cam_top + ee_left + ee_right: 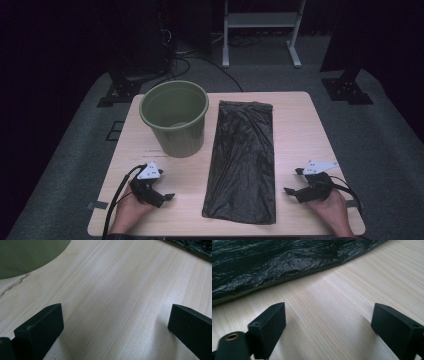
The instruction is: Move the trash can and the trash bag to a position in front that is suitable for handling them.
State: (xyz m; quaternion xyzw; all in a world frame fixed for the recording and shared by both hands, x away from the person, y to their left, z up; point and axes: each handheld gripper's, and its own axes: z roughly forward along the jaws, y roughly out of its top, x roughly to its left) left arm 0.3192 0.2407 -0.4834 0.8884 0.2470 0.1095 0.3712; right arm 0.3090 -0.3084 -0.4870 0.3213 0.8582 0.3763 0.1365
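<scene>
An olive-green bucket stands upright on the far left of the light wooden table. To its right a black plastic bag lies flat, running from the far side toward the near edge. My left gripper rests low at the near left, open, pointing toward the bag. In the left gripper view its jaws are wide apart over bare wood, with the bucket's wall at top left and the bag's edge at top right. My right gripper is open at the near right, its jaws facing the bag's side edge.
A pale scratch marks the wood beside the bucket's base. Behind the table stand a white frame, dark stand feet and floor cables. Bare wood lies between each gripper and the bag.
</scene>
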